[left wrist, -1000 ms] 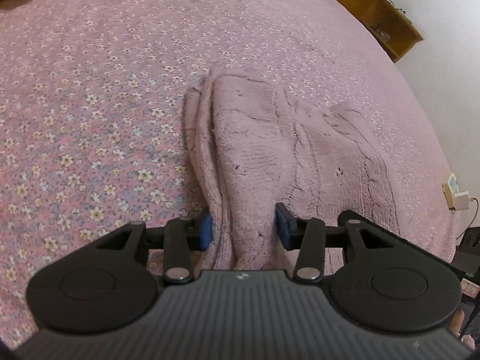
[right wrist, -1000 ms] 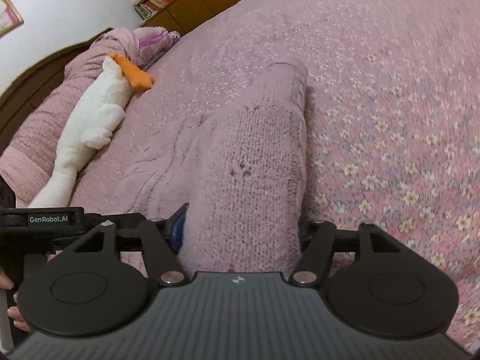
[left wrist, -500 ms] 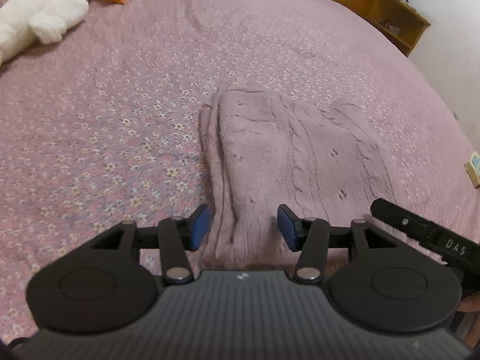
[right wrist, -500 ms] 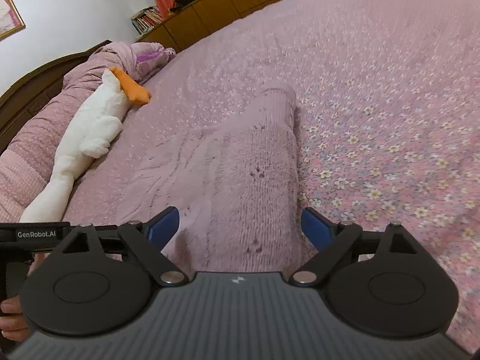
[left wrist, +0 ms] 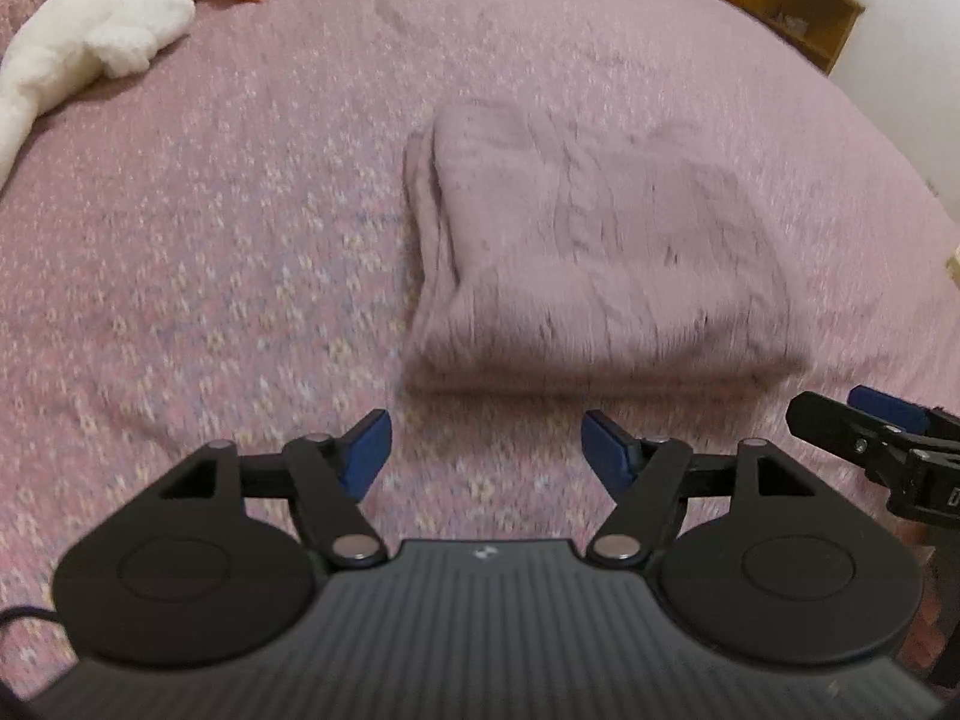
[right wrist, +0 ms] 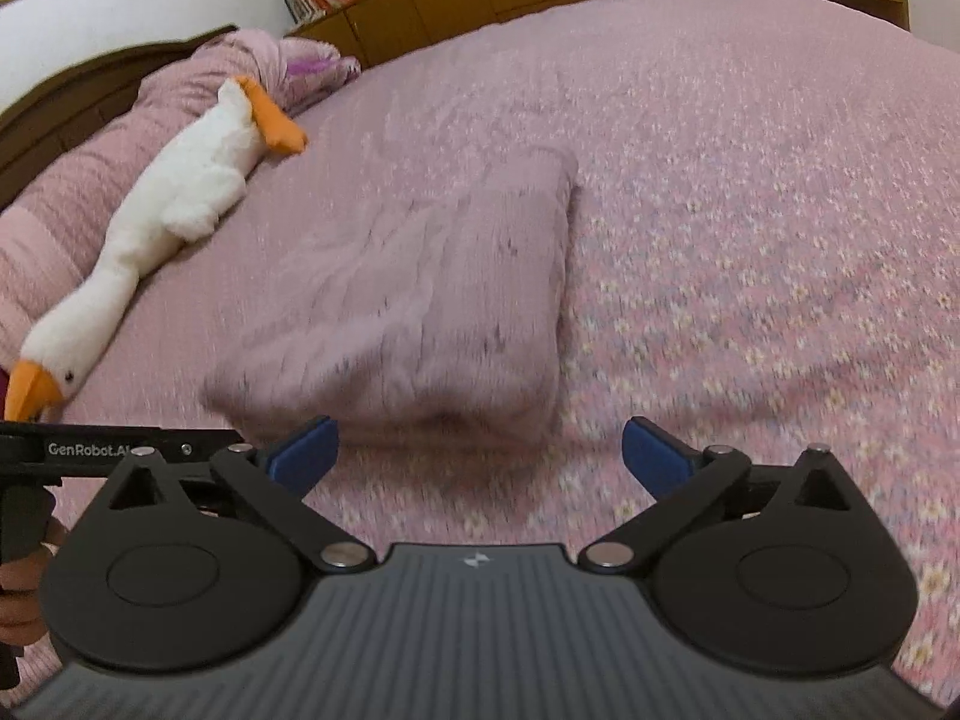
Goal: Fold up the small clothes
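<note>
With both my tools clear of the cloth, left gripper [left wrist: 486, 450] spread wide | right gripper [right wrist: 477, 456] spread wide | folded pink sweater [left wrist: 594, 264] lying on floral bedspread [left wrist: 198, 276], just ahead.

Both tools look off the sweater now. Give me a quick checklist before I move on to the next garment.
1. Left tool open, nothing between the fingers: ok.
2. Right tool open, nothing held: ok.
3. Sweater lying folded on the bed, apart from both tools: ok.
4. Fold edges square and even: cannot tell, both views are blurred.
5. Plush goose away from the sweater: ok.
6. Next garment in view: not ok, none visible.
</note>
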Tool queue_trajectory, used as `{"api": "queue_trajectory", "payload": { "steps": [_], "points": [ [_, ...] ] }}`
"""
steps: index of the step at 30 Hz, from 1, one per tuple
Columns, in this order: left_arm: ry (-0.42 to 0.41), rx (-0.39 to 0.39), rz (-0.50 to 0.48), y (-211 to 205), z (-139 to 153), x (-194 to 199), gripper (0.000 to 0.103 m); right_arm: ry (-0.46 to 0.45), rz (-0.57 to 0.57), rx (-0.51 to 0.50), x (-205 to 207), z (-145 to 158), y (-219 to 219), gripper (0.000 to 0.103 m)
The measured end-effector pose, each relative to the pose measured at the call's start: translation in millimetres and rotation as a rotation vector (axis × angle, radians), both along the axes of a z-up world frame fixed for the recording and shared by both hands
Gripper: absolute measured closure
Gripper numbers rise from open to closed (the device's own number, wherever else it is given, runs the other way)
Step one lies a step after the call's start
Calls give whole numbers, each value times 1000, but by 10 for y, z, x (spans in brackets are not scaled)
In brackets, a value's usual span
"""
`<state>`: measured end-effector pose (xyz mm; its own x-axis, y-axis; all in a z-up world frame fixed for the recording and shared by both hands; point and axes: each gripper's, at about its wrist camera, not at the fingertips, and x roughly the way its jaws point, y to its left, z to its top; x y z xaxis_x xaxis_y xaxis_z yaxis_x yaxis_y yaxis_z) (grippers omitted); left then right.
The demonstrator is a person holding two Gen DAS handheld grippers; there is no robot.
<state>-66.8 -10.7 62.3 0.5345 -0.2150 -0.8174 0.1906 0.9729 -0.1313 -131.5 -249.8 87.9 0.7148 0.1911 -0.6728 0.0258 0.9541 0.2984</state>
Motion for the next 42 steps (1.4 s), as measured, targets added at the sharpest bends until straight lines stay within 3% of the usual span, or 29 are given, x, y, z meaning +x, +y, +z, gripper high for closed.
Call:
{"api": "queue_trajectory", "payload": {
  "steps": [9,15,20,25,42],
  "points": [
    [3,66,29,-58,-213,-105,27,61,35,-125,-145,-203,224,0],
    [38,114,12,-140,-331,-93,27,44,23,-121,-133,-272,234,0],
    [78,108,1,-188,-461,-60,27,70,-10,-157,-88,-354,254,0],
    [40,160,-12,-274,-501,-87,27,103,-1,-180,-19,-446,304,0],
    [16,156,17,-317,-543,-119,16,129,4,-218,30,-496,407,0]
  ]
}}
